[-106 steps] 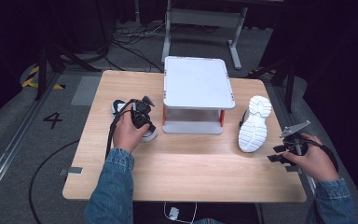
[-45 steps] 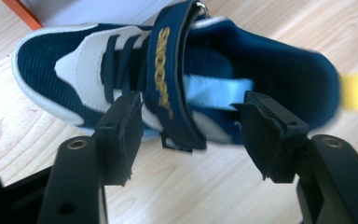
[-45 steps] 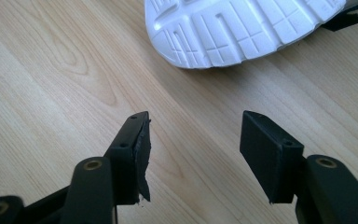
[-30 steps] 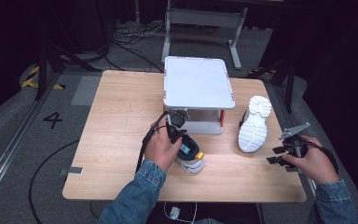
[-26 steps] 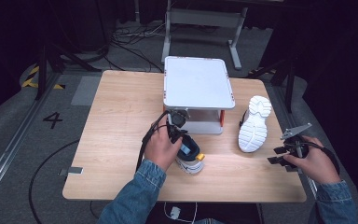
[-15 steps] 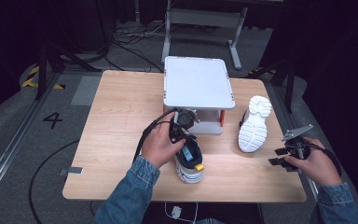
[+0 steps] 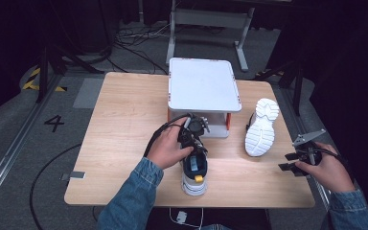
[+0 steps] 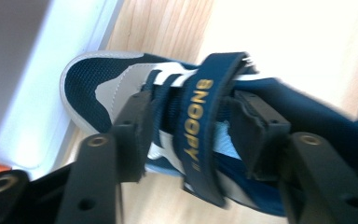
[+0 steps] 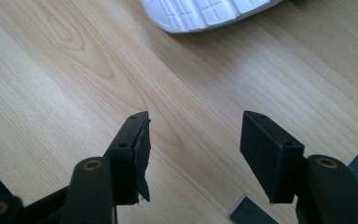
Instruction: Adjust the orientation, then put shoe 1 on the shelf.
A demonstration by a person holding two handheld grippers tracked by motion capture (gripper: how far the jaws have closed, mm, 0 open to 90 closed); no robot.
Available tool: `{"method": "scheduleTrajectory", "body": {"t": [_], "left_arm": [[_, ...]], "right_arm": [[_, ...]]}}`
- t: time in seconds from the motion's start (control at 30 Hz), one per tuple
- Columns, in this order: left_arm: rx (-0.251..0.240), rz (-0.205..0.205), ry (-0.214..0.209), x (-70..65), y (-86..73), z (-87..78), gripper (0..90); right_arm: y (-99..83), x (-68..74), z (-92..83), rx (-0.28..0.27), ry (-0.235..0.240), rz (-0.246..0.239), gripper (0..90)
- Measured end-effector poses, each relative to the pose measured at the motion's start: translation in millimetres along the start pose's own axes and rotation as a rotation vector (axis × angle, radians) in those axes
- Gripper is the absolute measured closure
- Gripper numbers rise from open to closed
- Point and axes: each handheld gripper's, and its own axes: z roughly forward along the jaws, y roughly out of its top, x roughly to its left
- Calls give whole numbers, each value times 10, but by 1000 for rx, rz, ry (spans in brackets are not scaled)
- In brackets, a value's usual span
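A navy and white shoe (image 7: 194, 175) with a "SNOOPY" strap (image 8: 200, 116) stands upright near the table's front edge, toe towards the person. My left gripper (image 7: 196, 146) reaches down over its heel end. Its jaws have just been opening; they now stand open on either side of the strap, pads (image 8: 135, 135) clear of it. A second shoe (image 7: 261, 127) lies on its side at the right, white sole (image 9: 205, 11) showing. My right gripper (image 7: 287, 162) hovers open to that shoe's right, above bare wood, nothing between its jaws (image 9: 193, 121).
A white platform on short orange legs (image 7: 203, 88) stands at the back centre of the wooden table (image 7: 120, 124), just behind the left gripper. Its white edge (image 8: 42, 84) lies close beside the navy shoe's toe. Cables trail on the dark floor beyond.
The left hand carried the navy shoe from the table's left side to the front centre and set it down. Its jaws then spread off the strap. The right hand stayed put.
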Motion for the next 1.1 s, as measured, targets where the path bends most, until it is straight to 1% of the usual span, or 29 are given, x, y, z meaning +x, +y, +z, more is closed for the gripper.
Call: {"method": "scheduleTrajectory", "body": {"t": [0.03,0.07,0.13,0.17,0.23,0.27,0.3,0.33,0.37,0.43,0.47,0.5,0.57,0.63,0.67,0.7,0.73,0.77,0.8,0.87,0.9,1.03,1.07,1.1], "left_arm": [[-1,-31,13,-41,-12,-59,482],[-1,-78,4,-94,-31,-129,462],[19,-124,-14,-207,-63,-207,481],[34,-133,-25,-272,-71,-235,481],[57,-135,-39,-405,-72,-259,500],[57,-135,-39,-405,-72,-259,503],[78,-128,-50,-519,-61,-254,503],[91,-118,-59,-605,-52,-221,507],[111,-108,-73,-656,-46,-175,509],[158,-98,-102,-709,-44,-44,506],[168,-96,-116,-709,-47,14,506],[189,-102,-129,-710,-50,96,511],[226,-95,-134,-713,-45,287,522],[259,-83,-146,-715,-30,451,582],[267,-86,-161,-715,-23,516,617],[270,-93,-168,-715,-16,528,626],[270,-87,-159,-729,-9,515,633],[260,-70,-155,-738,-1,478,648],[241,-67,-154,-747,3,443,675],[241,-55,-124,-743,18,382,700],[239,-48,-111,-724,26,338,713],[188,-34,-58,-594,55,161,720],[175,-30,-31,-534,67,111,720],[171,-25,-14,-495,74,89,719]], "right_arm": [[11,-3,0,-2,1,-1,435],[25,-4,2,-1,2,-3,436],[66,0,28,0,9,-13,435],[88,6,43,2,10,-17,435],[134,19,62,1,17,-31,435],[134,19,62,1,17,-31,435],[151,22,65,1,18,-38,435],[182,33,68,-1,18,-43,435],[204,42,68,-3,17,-49,435],[236,58,67,-5,20,-61,434],[253,67,65,-8,19,-66,434],[261,71,62,-8,21,-66,433],[278,72,62,-12,21,-71,432],[281,68,69,-9,21,-73,432],[280,69,73,-7,21,-74,431],[279,71,74,-4,23,-73,431],[277,73,73,-2,23,-74,431],[275,77,67,-4,21,-72,431],[272,76,57,-8,21,-74,431],[265,75,45,-10,17,-70,431],[259,71,44,-11,16,-69,431],[213,63,42,-7,13,-58,431],[199,63,41,-3,12,-55,432],[177,63,37,0,9,-50,431]]}}
